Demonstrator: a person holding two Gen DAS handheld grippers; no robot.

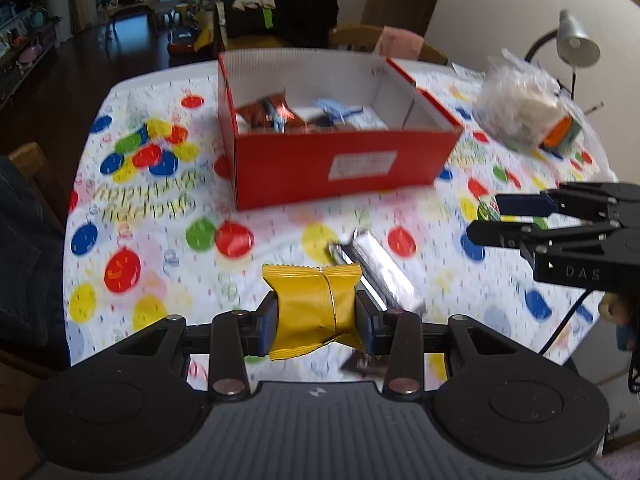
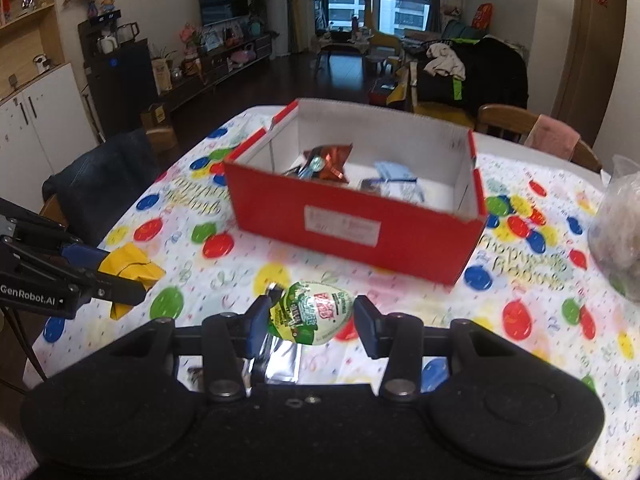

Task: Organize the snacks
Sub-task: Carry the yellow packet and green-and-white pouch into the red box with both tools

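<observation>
Dim, flat indoor light; dusky windows [image 2: 376, 0] at 12 o'clock add little. Motion blur smears the desk [image 1: 280, 232]; fisheye bends the edges.

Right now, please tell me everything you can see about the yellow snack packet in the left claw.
The glossy yellow foil snack packet is a small pillow-shaped wrapper with crimped, serrated end seals and a raised seam running down its middle. It is sealed but squeezed in at the waist, its lower corner crumpled. The left claw clamps it by both sides, its blue pads pressing in. It hangs above the balloon-print tablecloth, short of the red cardboard box.
</observation>
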